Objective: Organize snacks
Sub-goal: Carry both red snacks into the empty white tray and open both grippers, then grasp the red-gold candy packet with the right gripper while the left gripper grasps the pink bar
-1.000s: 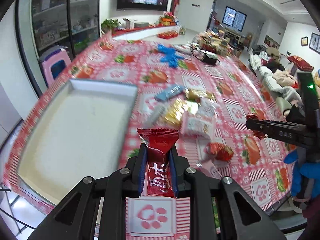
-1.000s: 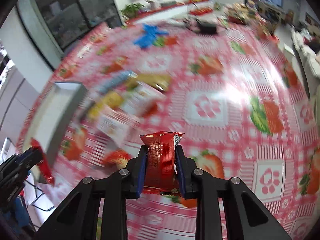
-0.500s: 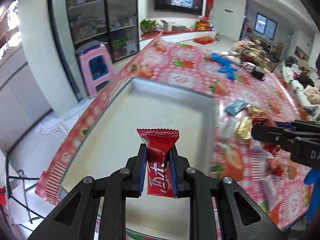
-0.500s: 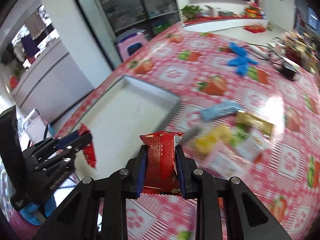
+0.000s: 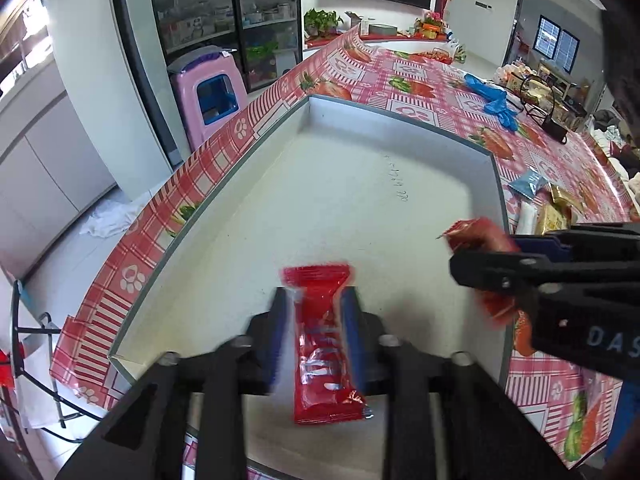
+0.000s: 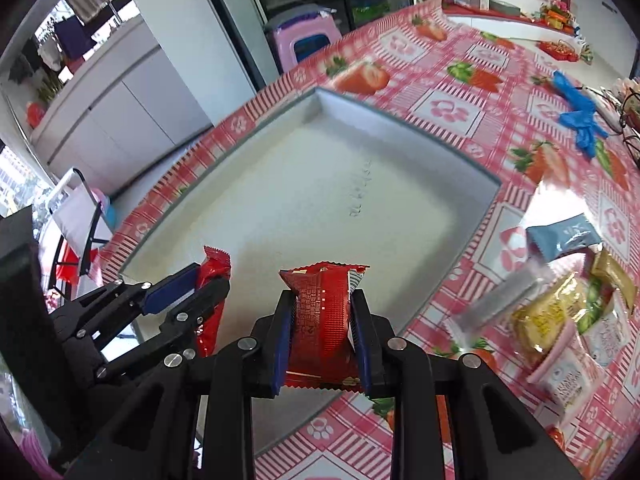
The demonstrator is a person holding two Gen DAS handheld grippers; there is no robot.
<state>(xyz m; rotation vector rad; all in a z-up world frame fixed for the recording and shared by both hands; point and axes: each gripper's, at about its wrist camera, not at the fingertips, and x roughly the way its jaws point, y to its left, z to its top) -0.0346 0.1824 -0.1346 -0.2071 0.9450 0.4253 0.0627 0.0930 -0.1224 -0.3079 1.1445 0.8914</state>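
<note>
**A:** Over the white tray [image 5: 400,152], near its front edge: your left gripper [image 5: 316,320] has a long red snack packet [image 5: 324,344] between its jaws. The gap looks a touch wider than the wrapper and the picture is blurred there, so I cannot tell whether you are gripping or letting go.

**B:** And the right gripper [image 6: 322,324]?

**A:** Jaws clamped on a ribbed red snack packet [image 6: 324,320], held upright just inside the tray's near right edge, ready, I judge, to be set down on the tray's bare floor.

**B:** Why hold both so low?

**A:** Probably so the wrappers land flat inside the tray. The snack pile [image 6: 560,312] waits on the table [image 6: 440,108], just right of the tray.
</note>
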